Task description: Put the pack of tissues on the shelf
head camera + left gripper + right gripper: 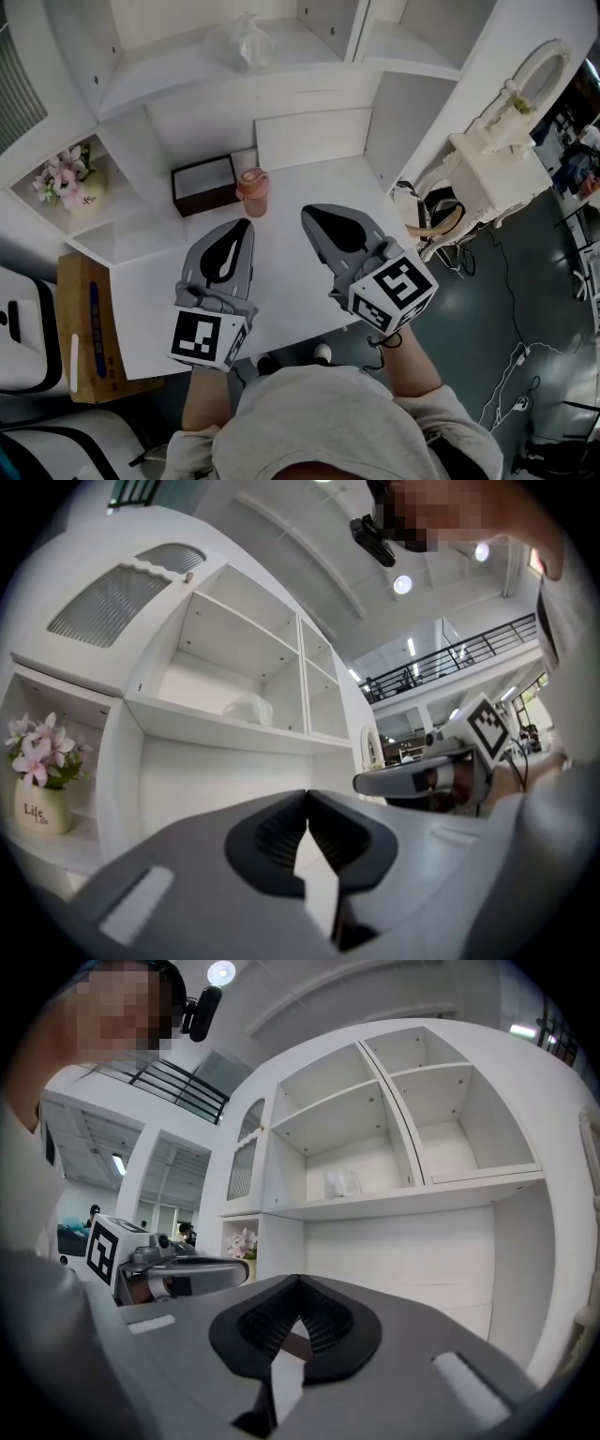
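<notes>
The pack of tissues (246, 39), in clear crinkled wrap, lies on the upper shelf (169, 70) of the white wall unit. It also shows in the left gripper view (248, 708) and the right gripper view (343, 1183). My left gripper (246, 223) and right gripper (309, 212) hover side by side above the white desk (309, 178), well below and in front of the pack. Both point toward the shelves. The jaws of each meet at the tips with nothing between them, as seen on the left gripper (307, 799) and the right gripper (298, 1283).
A dark open box (204, 184) and a pink lidded cup (253, 192) stand at the back of the desk. A vase of pink flowers (67, 183) sits in a left cubby. A cardboard box (89, 328) is on the floor at the left, a white vanity piece (497, 159) at the right.
</notes>
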Motion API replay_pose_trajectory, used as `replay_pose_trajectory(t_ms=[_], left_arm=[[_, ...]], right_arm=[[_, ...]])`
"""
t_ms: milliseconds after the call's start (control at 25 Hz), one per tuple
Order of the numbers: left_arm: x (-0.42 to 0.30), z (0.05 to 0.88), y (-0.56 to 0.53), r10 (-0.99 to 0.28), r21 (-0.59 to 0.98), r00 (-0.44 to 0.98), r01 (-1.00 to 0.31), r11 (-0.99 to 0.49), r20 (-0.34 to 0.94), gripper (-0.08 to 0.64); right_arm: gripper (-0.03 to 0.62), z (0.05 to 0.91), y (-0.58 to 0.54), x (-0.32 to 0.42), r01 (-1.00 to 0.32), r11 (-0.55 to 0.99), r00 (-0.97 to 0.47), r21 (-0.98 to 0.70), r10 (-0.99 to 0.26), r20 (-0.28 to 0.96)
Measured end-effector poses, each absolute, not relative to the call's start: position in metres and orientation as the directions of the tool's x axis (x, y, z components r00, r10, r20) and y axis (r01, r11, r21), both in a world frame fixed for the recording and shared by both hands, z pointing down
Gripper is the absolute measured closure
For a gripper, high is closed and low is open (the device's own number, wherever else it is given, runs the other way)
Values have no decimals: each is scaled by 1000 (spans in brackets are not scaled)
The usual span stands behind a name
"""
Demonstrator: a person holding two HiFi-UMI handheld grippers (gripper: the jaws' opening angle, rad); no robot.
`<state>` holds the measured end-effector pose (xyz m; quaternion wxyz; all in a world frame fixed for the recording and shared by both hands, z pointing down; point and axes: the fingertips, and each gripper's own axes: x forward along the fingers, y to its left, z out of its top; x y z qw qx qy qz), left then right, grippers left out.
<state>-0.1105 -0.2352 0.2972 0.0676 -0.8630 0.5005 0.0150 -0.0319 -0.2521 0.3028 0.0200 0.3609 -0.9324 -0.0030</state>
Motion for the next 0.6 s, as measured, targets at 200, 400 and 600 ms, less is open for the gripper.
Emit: replay_pose_trajectory(t_ms=[200,400,600], left_arm=[[-109,299,-238,-861,-100,500,-865,-492,-91,560],[-110,300,-240,-860,-98,502,-864,-494,-93,560],[-110,299,-242,-859,-97,503,-864,-495,-95,560]], right_arm=[[592,304,-253,-31,-676,737,-736,19,-676,37],[592,304,-254,-31,-677,736,-735,23,-677,37],[592,303,-256,-31,-674,738,-737,28,-675,36]])
